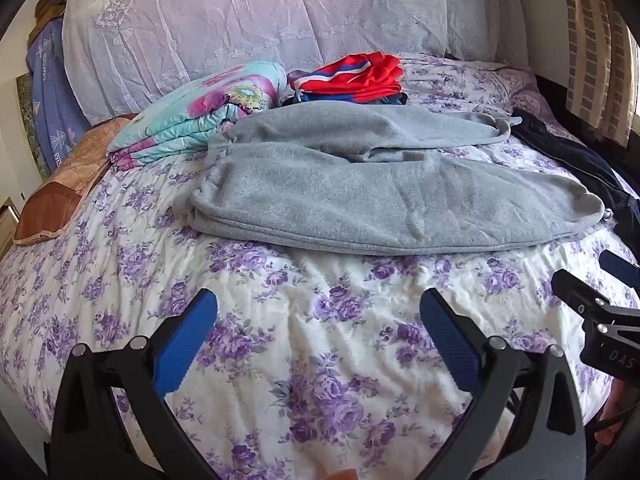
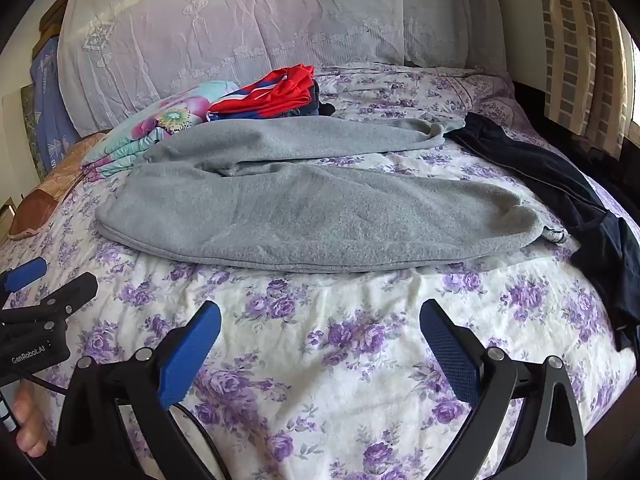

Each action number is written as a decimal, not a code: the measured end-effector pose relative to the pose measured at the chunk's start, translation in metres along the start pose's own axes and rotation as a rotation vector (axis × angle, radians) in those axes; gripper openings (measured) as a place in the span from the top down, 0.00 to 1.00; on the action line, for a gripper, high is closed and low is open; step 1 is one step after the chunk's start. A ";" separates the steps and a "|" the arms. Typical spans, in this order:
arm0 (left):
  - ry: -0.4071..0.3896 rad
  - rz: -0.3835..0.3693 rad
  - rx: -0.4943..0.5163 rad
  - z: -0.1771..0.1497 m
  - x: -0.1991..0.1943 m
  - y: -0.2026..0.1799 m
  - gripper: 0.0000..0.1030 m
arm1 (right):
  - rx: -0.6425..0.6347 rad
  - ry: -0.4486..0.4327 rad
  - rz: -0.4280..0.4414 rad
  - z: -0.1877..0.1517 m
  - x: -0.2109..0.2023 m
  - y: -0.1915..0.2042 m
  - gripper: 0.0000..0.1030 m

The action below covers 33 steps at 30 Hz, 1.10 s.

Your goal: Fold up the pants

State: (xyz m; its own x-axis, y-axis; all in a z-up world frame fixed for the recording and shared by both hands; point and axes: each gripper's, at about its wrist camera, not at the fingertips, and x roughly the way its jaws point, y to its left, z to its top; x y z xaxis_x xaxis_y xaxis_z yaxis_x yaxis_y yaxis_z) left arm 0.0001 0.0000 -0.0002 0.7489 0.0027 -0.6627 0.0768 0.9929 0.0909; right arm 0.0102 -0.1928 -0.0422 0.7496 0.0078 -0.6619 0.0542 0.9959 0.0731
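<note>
Both tongs gaped wide, empty | left gripper point(image 1: 318, 346), right gripper point(image 2: 320, 354) | we judged: pinch grey pants point(image 1: 360, 184) hems squarely, bed point(image 1: 320, 360) mid-edge.

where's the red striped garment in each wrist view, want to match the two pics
Left wrist view: the red striped garment sits upper centre, behind the grey pants, just right of the folded floral quilt.
Right wrist view: the red striped garment sits upper left of centre, behind the grey pants.
Shared landmark: the folded floral quilt, touching the garment's left side in both views.
</note>
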 end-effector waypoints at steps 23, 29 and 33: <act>0.028 0.005 0.007 -0.004 0.011 0.004 0.04 | -0.010 0.010 0.007 0.000 0.006 0.003 0.03; 0.033 0.008 0.007 -0.005 0.012 0.005 0.04 | -0.010 0.016 0.012 -0.001 0.008 0.003 0.03; 0.035 0.012 0.006 -0.006 0.014 0.005 0.04 | -0.012 0.019 0.016 -0.002 0.009 0.003 0.03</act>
State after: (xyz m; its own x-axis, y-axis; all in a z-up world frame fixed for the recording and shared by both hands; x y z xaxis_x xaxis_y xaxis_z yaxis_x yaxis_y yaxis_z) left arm 0.0072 0.0055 -0.0134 0.7260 0.0193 -0.6874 0.0720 0.9920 0.1039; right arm 0.0162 -0.1891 -0.0497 0.7375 0.0252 -0.6748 0.0345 0.9966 0.0750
